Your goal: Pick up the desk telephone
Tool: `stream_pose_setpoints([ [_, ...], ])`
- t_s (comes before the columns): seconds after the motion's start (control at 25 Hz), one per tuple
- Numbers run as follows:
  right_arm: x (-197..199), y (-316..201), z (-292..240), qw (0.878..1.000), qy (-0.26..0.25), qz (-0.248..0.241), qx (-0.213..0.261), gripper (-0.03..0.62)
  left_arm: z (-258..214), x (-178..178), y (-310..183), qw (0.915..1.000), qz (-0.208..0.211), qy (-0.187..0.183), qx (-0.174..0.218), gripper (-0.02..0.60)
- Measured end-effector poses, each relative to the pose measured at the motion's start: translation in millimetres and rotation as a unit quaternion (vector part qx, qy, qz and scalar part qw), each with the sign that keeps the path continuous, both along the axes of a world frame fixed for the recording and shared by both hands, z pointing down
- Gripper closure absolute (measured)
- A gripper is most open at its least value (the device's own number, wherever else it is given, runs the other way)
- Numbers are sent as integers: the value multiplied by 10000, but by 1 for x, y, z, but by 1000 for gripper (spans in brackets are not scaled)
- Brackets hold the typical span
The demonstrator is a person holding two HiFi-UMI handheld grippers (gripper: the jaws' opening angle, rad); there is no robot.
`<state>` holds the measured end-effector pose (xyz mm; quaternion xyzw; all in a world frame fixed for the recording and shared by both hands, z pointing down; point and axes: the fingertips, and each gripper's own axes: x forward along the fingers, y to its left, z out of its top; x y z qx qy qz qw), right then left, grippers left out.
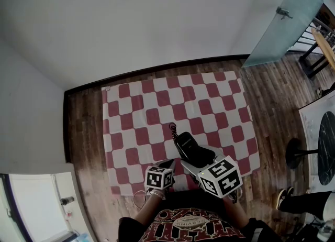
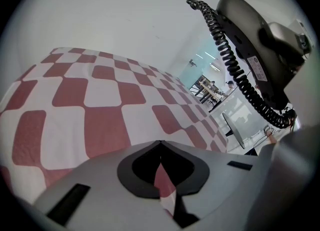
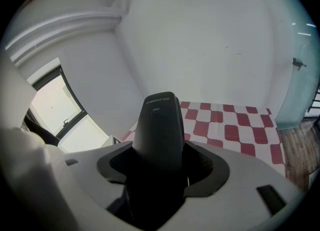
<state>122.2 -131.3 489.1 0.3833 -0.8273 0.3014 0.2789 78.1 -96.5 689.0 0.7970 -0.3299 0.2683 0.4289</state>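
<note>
The desk telephone (image 1: 191, 149) is black and is held off the bench. Its long axis runs from near right to far left, with the narrow end pointing far left. A coiled cord (image 1: 172, 128) leaves that far end. In the left gripper view its underside (image 2: 260, 40) hangs above the cloth, and the cord (image 2: 235, 70) loops down beside it.

The bench is covered by a red-and-white checked cloth (image 1: 157, 110). It stands on a dark wood floor (image 1: 84, 125) against a white wall (image 1: 131, 21), with a glass door (image 1: 285, 15) at the far right.

The right gripper (image 1: 196, 165) has its fingers (image 3: 220, 175) clamped on the telephone's near end, and the body rises between them. The left gripper (image 1: 168, 163) is just left of the telephone. Its fingers (image 2: 225, 175) are together, with nothing between them.
</note>
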Motion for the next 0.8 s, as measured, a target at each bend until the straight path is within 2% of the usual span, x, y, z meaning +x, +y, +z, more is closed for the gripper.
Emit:
stream_pose_setpoints([
  [0.8, -1, 2, 1, 9999, 68, -105, -50, 299, 7, -3, 1, 10000, -16, -44, -72, 577],
])
